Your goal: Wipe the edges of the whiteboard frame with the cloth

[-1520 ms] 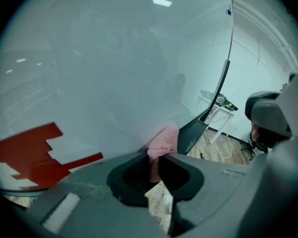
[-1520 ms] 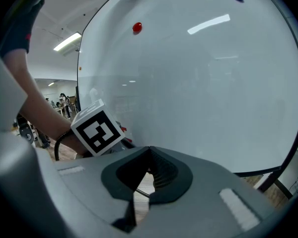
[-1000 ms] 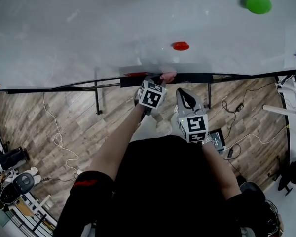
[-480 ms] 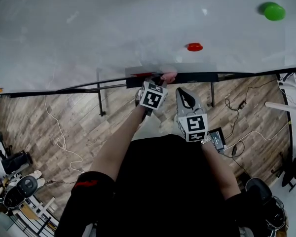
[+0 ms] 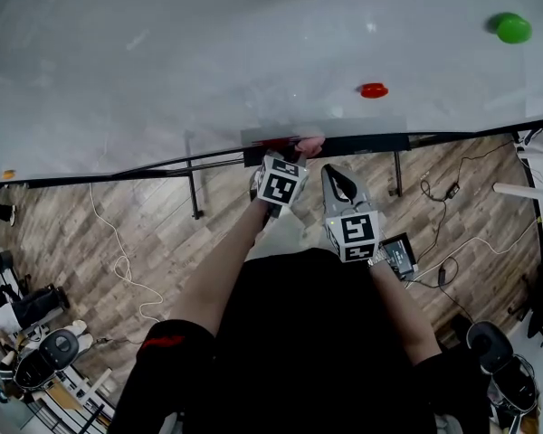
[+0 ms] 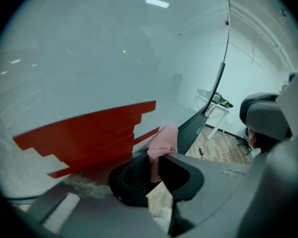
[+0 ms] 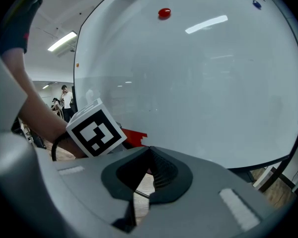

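The left gripper (image 5: 295, 152) has its fingers clamped on a small pink cloth (image 6: 163, 140). In the left gripper view the cloth stands up between the two dark fingers, and its upper end lies against the lower edge of the whiteboard (image 6: 114, 58). It is just beside a red stepped patch (image 6: 89, 133) on the board surface. The dark whiteboard frame (image 6: 200, 121) runs away to the right of the cloth.

In the head view the cloth (image 5: 309, 143) sits on the dark whiteboard frame (image 5: 366, 142), near the middle of the lower edge. The red patch (image 5: 271, 140) is at its left.

The right gripper (image 7: 148, 152) is held just beside the left one, a little below the frame. Its fingers are together and nothing is between them. Its view also shows the marker cube (image 7: 96, 129) of the left gripper.

On the board, well apart from the cloth, there is a red magnet (image 5: 374, 89) and, near the right edge, a green magnet (image 5: 513, 28). Under the board a wooden floor (image 5: 136, 224) shows.
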Action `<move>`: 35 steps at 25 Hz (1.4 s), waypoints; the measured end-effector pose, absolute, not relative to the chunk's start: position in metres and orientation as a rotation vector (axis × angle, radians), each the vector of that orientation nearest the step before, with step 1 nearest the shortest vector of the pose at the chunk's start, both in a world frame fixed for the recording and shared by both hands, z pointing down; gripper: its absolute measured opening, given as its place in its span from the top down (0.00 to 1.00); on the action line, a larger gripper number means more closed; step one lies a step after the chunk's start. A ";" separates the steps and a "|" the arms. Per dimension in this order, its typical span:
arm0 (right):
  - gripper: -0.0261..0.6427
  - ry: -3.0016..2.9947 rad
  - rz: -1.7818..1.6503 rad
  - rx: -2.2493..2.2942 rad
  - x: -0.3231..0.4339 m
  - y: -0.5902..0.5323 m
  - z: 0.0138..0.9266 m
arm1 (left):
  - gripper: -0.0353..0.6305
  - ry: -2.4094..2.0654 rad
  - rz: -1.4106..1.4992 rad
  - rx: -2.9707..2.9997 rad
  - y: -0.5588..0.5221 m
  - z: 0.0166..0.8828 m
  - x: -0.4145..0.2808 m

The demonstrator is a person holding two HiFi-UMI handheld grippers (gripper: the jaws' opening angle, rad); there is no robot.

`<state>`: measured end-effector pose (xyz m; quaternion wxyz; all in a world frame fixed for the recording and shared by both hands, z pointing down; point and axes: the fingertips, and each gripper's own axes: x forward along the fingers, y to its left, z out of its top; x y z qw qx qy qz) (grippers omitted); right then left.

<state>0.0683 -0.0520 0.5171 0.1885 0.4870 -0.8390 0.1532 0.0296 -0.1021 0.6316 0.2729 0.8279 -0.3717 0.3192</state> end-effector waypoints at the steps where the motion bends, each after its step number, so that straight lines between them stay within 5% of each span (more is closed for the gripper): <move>1: 0.96 -2.360 0.431 1.372 0.066 -0.052 0.517 | 0.88 -0.999 0.862 2.228 -0.102 0.630 0.027; 35: 0.96 -2.389 0.395 1.361 0.054 -0.065 0.506 | 0.88 -1.060 0.857 2.184 -0.097 0.630 -0.022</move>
